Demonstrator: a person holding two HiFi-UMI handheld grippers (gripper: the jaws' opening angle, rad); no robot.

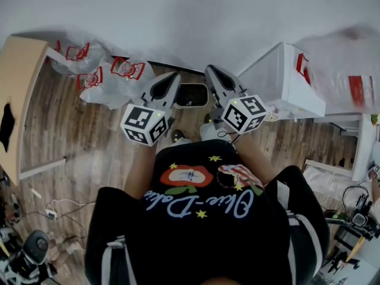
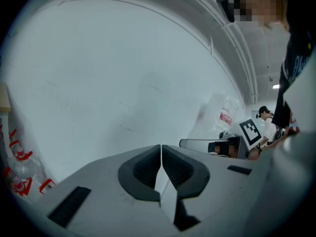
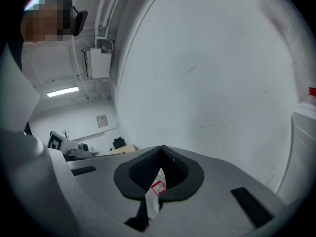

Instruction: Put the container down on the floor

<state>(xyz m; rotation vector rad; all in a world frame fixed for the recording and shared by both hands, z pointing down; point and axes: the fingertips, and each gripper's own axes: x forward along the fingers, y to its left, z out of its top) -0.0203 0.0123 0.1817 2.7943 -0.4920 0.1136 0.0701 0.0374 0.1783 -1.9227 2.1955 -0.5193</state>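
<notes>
A dark rectangular container (image 1: 191,95) with a pale rim shows from above in the head view, low between my two grippers and over the wooden floor. Whether it rests on the floor or hangs I cannot tell. My left gripper (image 1: 173,79) is shut on a thin strip of white plastic film (image 2: 165,194), pinched between its pads. My right gripper (image 1: 212,71) is shut on a fold of clear plastic film with a small red mark (image 3: 154,191). Both grippers (image 2: 161,152) (image 3: 161,154) point at a plain white wall.
Clear plastic bags with red print (image 1: 113,73) lie on the floor at the left, beside a light wooden board (image 1: 18,94). A translucent white box (image 1: 285,79) stands at the right with another bag (image 1: 350,70) behind it. Cables (image 1: 56,209) trail at lower left.
</notes>
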